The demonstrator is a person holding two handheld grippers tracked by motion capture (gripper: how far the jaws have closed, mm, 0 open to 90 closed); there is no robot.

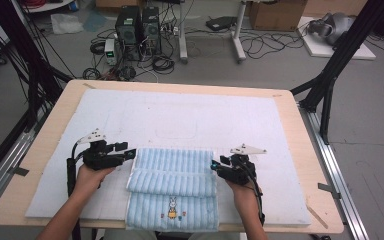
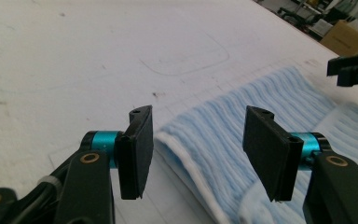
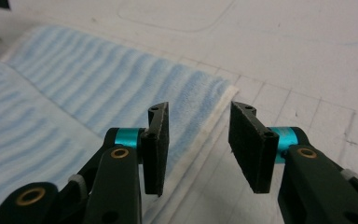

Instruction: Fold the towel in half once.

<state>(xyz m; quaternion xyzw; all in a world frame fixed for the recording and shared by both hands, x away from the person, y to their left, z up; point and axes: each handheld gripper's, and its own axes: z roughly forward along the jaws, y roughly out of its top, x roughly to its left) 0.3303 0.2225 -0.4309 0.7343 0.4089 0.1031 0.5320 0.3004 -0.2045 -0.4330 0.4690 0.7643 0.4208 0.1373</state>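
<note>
A light blue striped towel (image 1: 172, 187) with a small rabbit print lies folded in bands on the white mat, near the table's front edge. My left gripper (image 1: 128, 151) sits at the towel's left edge, open; in the left gripper view its jaws stand apart over the towel's folded corner (image 2: 200, 140) with no grip on it. At the towel's right edge my right gripper (image 1: 215, 167) is open too. In the right gripper view the towel's white hem (image 3: 200, 135) lies below the gap between the jaws, which stand free of it.
A white gridded mat (image 1: 180, 120) covers most of the wooden table (image 1: 40, 150). Black frame posts stand at both sides. Computers, cables and boxes sit on the floor beyond the far edge. The other gripper (image 2: 354, 70) shows at the right edge of the left gripper view.
</note>
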